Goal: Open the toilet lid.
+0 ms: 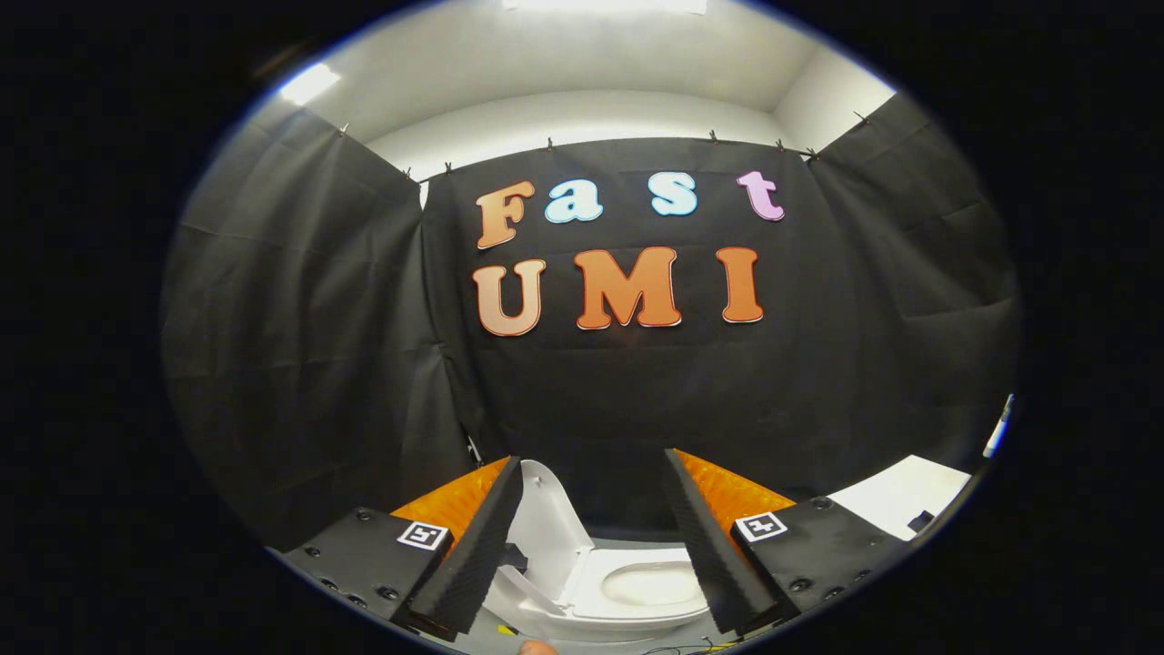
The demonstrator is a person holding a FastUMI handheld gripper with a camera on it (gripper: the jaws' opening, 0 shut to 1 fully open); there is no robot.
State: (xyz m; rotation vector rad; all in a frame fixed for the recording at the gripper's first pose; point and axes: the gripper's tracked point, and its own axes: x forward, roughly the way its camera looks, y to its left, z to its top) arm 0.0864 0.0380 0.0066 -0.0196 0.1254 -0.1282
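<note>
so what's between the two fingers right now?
Gripper view: the open gripper frames the toilet bowl, its raised lid beside one finger. Fingers touch neither.

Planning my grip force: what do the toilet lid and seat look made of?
Toilet lid: looks like smooth white hard plastic, glossy, judging by its thin moulded shape; it stands raised. Seat: same white glossy look, plastic or possibly ceramic, I can't tell which. The gripper is open, fingers apart on either side of the toilet.
</note>
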